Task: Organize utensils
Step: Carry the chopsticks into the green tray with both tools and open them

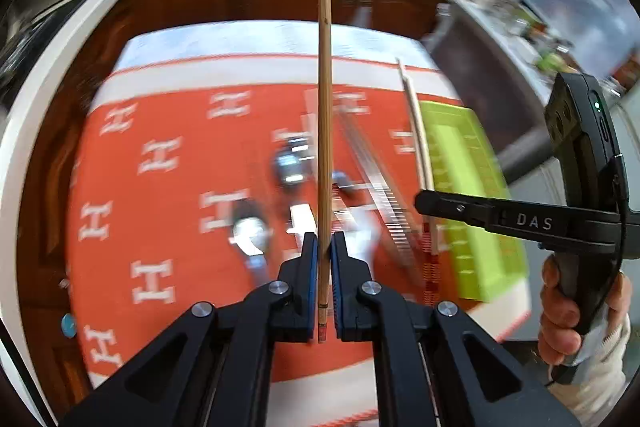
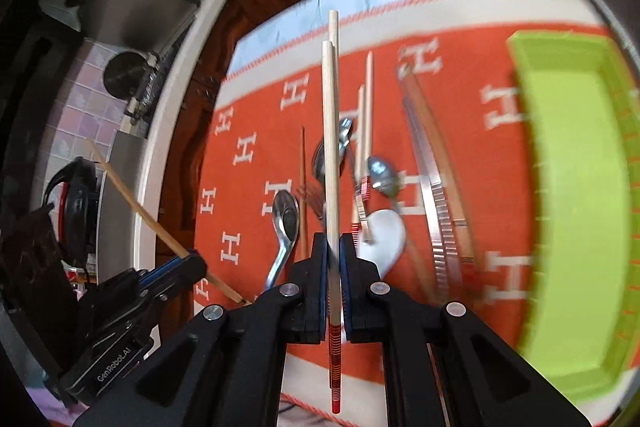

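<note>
- Our left gripper (image 1: 324, 247) has its jaws closed narrow on a single brown bamboo chopstick (image 1: 325, 131), gripped near its thick end so most of the length points far ahead, above the worktop.
- Our right gripper (image 2: 334, 251) has its jaws pinched on a pair of pale chopsticks with red-banded ends (image 2: 331, 155), held side by side, again near the thick end.
- Below both, the orange patterned cloth (image 2: 248, 227) carries the unsorted pile: metal spoons (image 2: 285, 215), a white ceramic spoon (image 2: 382, 227), a fork, more chopsticks and long serrated metal tongs (image 2: 434, 211).
- The lime-green tray (image 2: 568, 187) lies on the right of the cloth, just beside the tongs, and looks to us like the place for sorted pieces.
- We judge the chopsticks light, stiff and smooth; held so near one end they can pivot or slide, and the pair may scissor apart, so a firm, even squeeze nearer mid-length would suit better.
- The ceramic spoon seems the fragile item; the metal pieces are slippery and heavier, best taken by the handle.
</note>
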`<state>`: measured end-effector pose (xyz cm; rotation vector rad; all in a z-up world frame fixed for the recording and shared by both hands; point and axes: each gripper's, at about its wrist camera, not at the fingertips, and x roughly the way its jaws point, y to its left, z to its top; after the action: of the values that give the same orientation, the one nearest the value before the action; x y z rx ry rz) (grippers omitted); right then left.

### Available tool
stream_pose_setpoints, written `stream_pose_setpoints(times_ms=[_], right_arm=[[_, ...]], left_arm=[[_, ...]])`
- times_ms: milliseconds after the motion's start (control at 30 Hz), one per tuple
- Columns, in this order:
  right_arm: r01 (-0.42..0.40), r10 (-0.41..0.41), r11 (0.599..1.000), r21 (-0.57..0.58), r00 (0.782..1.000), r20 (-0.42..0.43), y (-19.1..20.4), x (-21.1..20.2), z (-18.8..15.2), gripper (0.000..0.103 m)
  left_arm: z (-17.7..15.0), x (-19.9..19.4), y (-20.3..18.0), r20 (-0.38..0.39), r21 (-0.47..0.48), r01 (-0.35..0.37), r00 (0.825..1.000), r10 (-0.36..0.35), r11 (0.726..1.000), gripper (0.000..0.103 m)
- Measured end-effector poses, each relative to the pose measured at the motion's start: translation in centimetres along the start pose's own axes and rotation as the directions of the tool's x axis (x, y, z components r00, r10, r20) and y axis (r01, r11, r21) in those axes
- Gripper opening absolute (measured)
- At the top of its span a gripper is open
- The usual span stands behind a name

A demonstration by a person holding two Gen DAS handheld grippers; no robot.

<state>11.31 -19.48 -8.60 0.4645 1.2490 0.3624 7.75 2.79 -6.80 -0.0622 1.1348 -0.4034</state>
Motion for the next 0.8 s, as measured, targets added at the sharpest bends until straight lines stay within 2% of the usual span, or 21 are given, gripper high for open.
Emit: stream_pose_setpoints(times_ms=[133, 267, 367, 500, 600, 700, 800], right_arm=[[0.093, -0.091, 0.996, -0.016, 0.992, 0.092, -2.3, -6.0, -0.5, 0.005], [0.217, -0.218, 0.976, 0.023, 0.965, 0.142, -6.3, -9.8, -0.7, 0.005], [0.299, -0.304, 0.953, 0.057, 0.941, 0.149, -9.5, -11.2, -0.6, 0.005], [0.320, -0.330, 0.942, 0.102, 0.939, 0.101, -13.7, -10.6, -0.2, 0.005], [0.328, -0.336, 0.937, 0.119, 0.940, 0.061, -16.2, -9.6, -0.5, 0.006], [0.324, -0.329, 0.938, 0.125, 0.944, 0.022, -17.1, -7.4, -0.7, 0.006], [0.317, -0.317, 0.940, 0.130, 0.948, -0.015, -17.7, -5.6, -0.9, 0.006]], left_arm=[[1.3, -0.3, -5.1, -0.021, 0.090, 0.108, 0.994, -0.106, 0.990, 0.004], [3.0, 0.8, -10.4, -0.048, 0.154, 0.203, 0.979, -0.198, 0.967, 0.004], [4.0, 2.5, -13.7, -0.054, 0.183, 0.225, 0.974, -0.219, 0.957, 0.004], [5.4, 7.2, -16.9, -0.101, 0.194, 0.218, 0.974, -0.201, 0.957, 0.004], [5.8, 11.6, -18.0, -0.149, 0.181, 0.183, 0.976, -0.157, 0.966, 0.004], [5.5, 15.4, -18.3, -0.191, 0.169, 0.127, 0.977, -0.094, 0.977, 0.004], [5.1, 17.8, -17.6, -0.228, 0.127, 0.093, 0.972, -0.062, 0.988, 0.005]])
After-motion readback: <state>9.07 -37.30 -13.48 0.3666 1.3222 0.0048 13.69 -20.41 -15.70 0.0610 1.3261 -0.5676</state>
